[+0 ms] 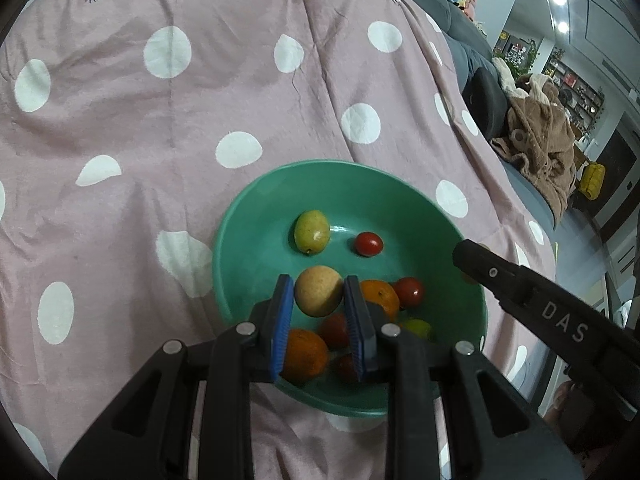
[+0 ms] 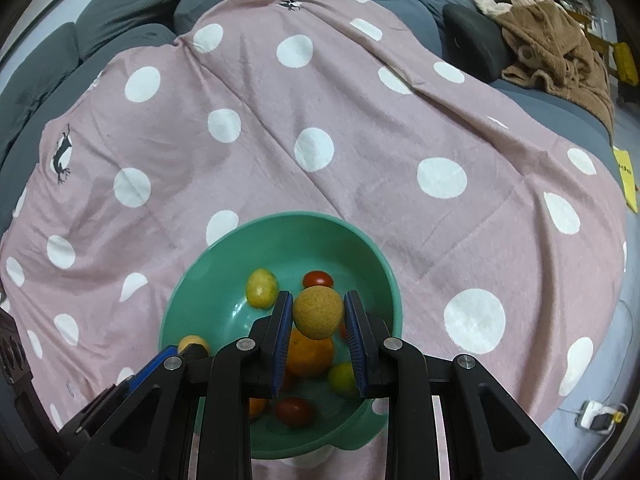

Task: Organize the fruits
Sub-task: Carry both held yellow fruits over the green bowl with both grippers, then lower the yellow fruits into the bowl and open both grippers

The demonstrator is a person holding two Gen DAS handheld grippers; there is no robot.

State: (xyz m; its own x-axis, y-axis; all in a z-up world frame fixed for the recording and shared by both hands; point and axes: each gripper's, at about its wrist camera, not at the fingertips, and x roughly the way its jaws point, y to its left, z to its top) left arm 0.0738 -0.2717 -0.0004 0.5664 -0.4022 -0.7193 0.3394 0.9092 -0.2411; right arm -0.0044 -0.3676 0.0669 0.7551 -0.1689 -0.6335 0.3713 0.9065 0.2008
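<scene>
I am holding both grippers over the green bowl (image 1: 256, 216), which is sitting on the pink dotted cloth (image 1: 200, 92) spread over a grey sofa (image 2: 132, 4). My left gripper (image 1: 318, 294) is pinching a pale round fruit (image 1: 319, 290) between its blue pads (image 1: 284, 312), and my right gripper (image 2: 318, 312) is pinching a second tan ball-shaped fruit (image 2: 318, 311) the same way; in both views the held fruit is sitting above the bowl's inside.

The bowl is already crowded. From the left wrist I am seeing a yellow-green fruit (image 1: 312, 232) and a small tomato (image 1: 368, 243) lying apart near the far wall, then an orange (image 1: 381, 298) touching another tomato (image 1: 409, 292) just beside my right-hand pad, and a second orange (image 1: 304, 354) low between the fingers. Some red fruit behind the pads is too hidden for me to name.

The right gripper's black finger, marked DAS, is crossing the bowl's right rim in the left view. In the right view the left gripper's tip (image 2: 188, 350) is showing at the bowl's left rim with its fruit.

Beyond the cloth, a black cushion (image 2: 476, 48) and a brown robe (image 2: 560, 48) are lying on the sofa, well apart from the bowl.
</scene>
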